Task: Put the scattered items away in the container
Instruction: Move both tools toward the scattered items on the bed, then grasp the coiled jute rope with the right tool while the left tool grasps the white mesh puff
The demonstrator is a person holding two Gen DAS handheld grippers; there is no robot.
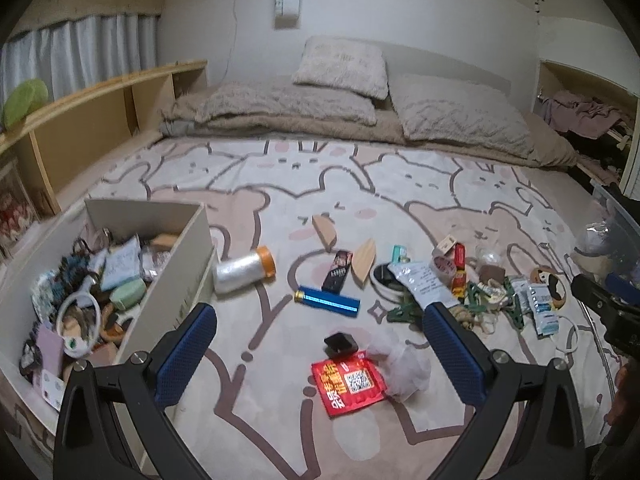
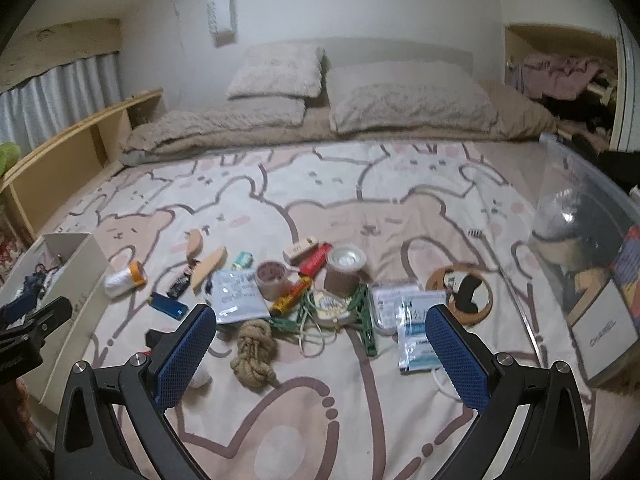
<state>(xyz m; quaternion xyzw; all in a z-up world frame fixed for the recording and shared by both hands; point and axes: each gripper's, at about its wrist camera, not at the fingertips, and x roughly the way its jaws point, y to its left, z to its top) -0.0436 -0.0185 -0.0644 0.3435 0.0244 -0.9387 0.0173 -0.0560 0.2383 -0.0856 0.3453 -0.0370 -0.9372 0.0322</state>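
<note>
**On the bed: clutter spread beside a half-filled box**

At the far left of the bed sheet (image 1: 360, 184), printed with cartoon bears and rabbits, sits an open cream box (image 1: 188, 264), the container, already crowded with small items. Just beside its right wall lies a white roll with an orange cap (image 1: 244, 268) on its side. Further right come two wooden wedges (image 1: 325, 230), a dark slim packet (image 1: 338, 270) and a blue cylinder (image 1: 327, 300), lying apart from one another.

The left gripper (image 1: 320, 320) hangs above the sheet with its blue-padded fingers spread wide and nothing between them. Below that gap lie a small black object (image 1: 340, 343), a red packet with a QR code (image 1: 349, 381) and a crumpled clear wrapper (image 1: 404, 364), touching or nearly so.

Toward the right, a dense cluster holds a white printed pouch (image 2: 239, 296), a coil of rope (image 2: 256, 354), tape rolls (image 2: 346, 270), green clips (image 2: 366, 320) and a pale sachet (image 2: 418, 340). The right gripper (image 2: 320, 320) is likewise wide open and empty over this pile. A round wooden ring (image 2: 460, 292) lies next, and a clear plastic bin (image 2: 580, 240) stands at the right edge.
</note>
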